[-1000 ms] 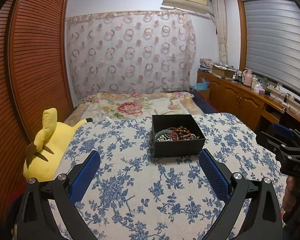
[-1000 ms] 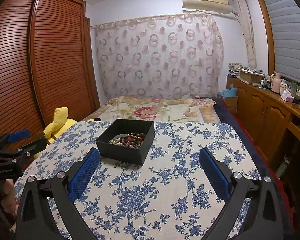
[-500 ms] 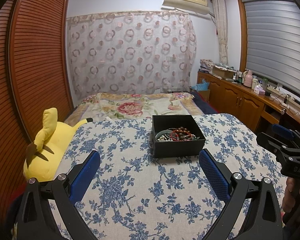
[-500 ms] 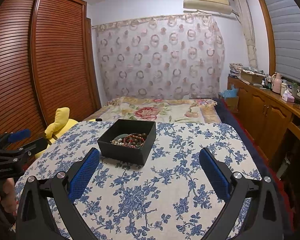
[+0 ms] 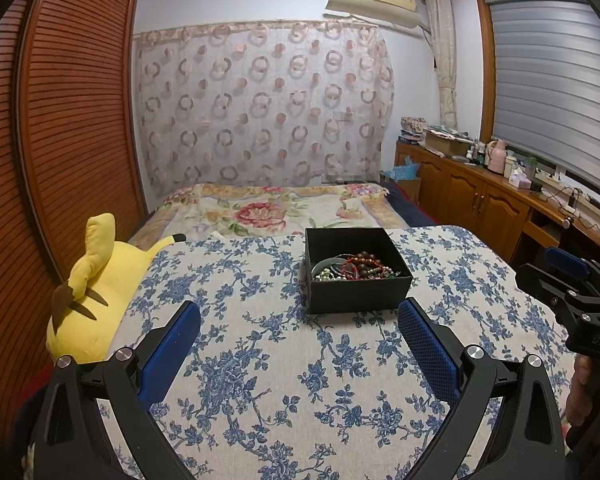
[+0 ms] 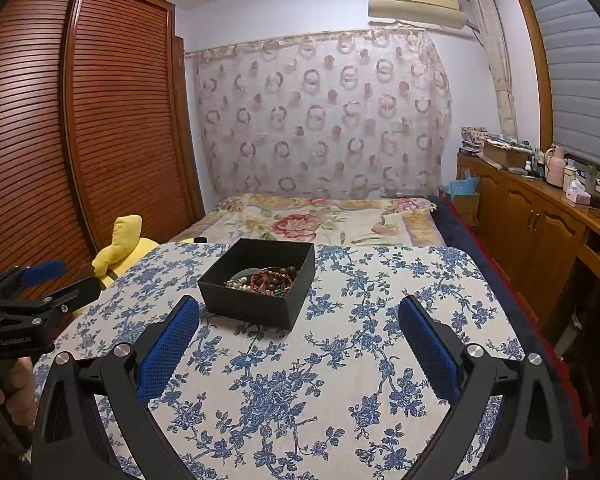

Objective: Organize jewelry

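A black open box (image 5: 356, 270) stands on a table with a blue-flowered cloth (image 5: 284, 380). It holds a pile of bead bracelets and chains (image 5: 352, 268), red, brown, green and silver. My left gripper (image 5: 299, 314) is open and empty, just short of the box. In the right wrist view the box (image 6: 260, 280) sits ahead to the left with the jewelry (image 6: 266, 278) in it. My right gripper (image 6: 299, 314) is open and empty, near the box's right front corner. Each gripper shows at the edge of the other's view.
A yellow plush toy (image 5: 96, 284) lies at the table's left edge. A bed with a floral cover (image 5: 276, 210) is behind the table. A slatted wooden wardrobe (image 6: 80, 128) stands on the left, a wooden cabinet (image 5: 496, 204) with clutter on the right.
The right wrist view has shifted slightly, so the box sits a little further right in it. The left gripper has barely moved. Both stay open.
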The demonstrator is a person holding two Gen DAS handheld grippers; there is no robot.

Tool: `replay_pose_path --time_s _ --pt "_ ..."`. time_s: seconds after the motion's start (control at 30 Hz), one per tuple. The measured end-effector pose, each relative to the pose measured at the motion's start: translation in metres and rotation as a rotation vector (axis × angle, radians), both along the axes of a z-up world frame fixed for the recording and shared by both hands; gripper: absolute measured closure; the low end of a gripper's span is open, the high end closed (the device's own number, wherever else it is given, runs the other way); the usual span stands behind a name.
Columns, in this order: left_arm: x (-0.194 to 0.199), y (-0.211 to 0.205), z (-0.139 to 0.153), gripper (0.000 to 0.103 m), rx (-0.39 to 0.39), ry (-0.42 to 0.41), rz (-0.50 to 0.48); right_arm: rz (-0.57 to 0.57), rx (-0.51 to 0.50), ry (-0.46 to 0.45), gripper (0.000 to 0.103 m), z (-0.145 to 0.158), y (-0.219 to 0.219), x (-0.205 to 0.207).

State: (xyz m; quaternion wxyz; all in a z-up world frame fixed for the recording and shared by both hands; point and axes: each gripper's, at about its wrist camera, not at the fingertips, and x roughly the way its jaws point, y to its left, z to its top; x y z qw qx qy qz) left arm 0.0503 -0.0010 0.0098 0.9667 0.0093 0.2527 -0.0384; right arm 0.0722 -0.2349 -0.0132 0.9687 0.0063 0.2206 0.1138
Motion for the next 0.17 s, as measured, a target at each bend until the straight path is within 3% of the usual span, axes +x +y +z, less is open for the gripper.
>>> replay_pose_path --time_s 0.17 --pt "-0.0011 -0.0004 0.0005 0.008 -0.001 0.0 0.0 -0.002 0.0 0.001 0.003 -0.0008 0.0 0.0001"
